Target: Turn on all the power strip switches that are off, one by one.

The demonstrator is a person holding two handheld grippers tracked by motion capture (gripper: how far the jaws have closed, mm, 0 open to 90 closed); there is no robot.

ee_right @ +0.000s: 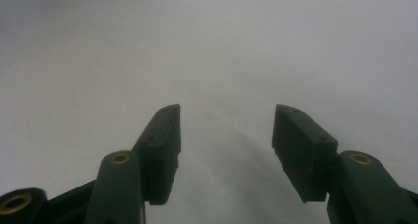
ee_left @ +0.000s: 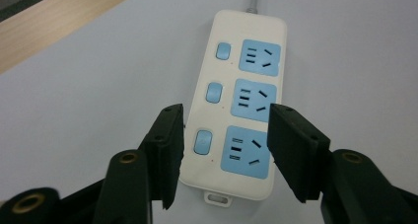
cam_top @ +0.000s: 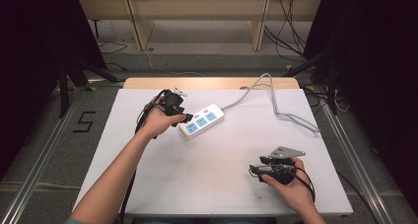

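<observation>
Our left claw (ee_left: 226, 150) hangs over the power strip (ee_left: 241, 105), jaws apart, strip's near end between and below them, untouched. Right claw (ee_right: 226, 152) idles, spread over bare table (ee_right: 207, 46). Next we likely press a switch (ee_left: 202, 141).

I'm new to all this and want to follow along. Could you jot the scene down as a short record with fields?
Surface: white table
Main thing: white power strip with three blue sockets, lying flat
Its cable: grey cable, trailing toward the table's far edge
Left tongs: open, above the strip's near end, not gripping
Right tongs: open, over bare table
</observation>
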